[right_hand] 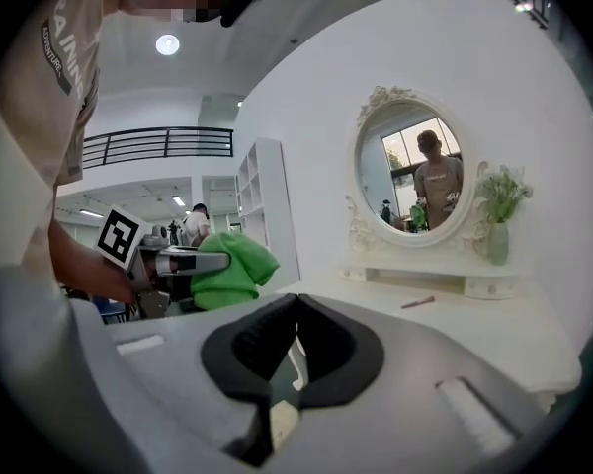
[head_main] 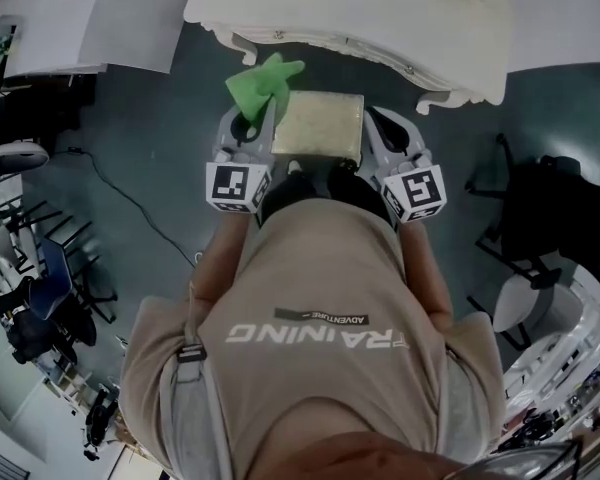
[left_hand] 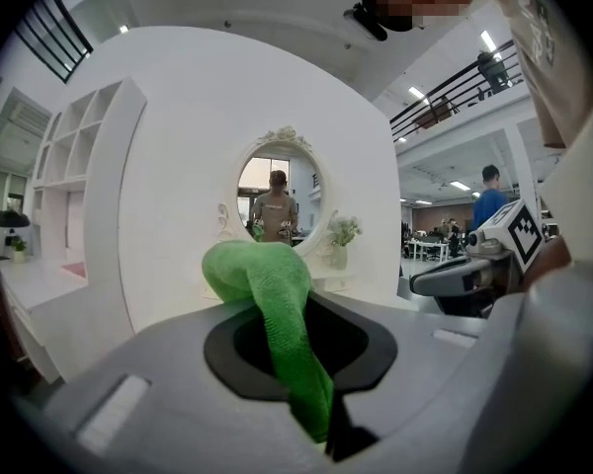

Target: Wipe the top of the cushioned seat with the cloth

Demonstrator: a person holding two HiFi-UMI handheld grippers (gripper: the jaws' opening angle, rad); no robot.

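A green cloth (head_main: 263,86) is bunched in my left gripper (head_main: 252,126), which is shut on it; in the left gripper view the cloth (left_hand: 267,294) hangs out between the closed jaws. The cushioned seat (head_main: 320,125), a pale yellow square pad, lies just below the two grippers, partly under the vanity's edge. My right gripper (head_main: 378,133) hovers at the seat's right side; its jaws (right_hand: 292,349) meet with nothing between them. Both grippers are held above the seat, level with the tabletop. The right gripper view shows the cloth (right_hand: 227,270) off to its left.
A white vanity table (head_main: 360,18) stands right behind the seat, with an oval mirror (right_hand: 420,181), a vase of flowers (right_hand: 499,225) and a pen (right_hand: 418,303) on it. A cable (head_main: 130,198) runs across the grey floor at left. A black chair (head_main: 550,208) stands at right.
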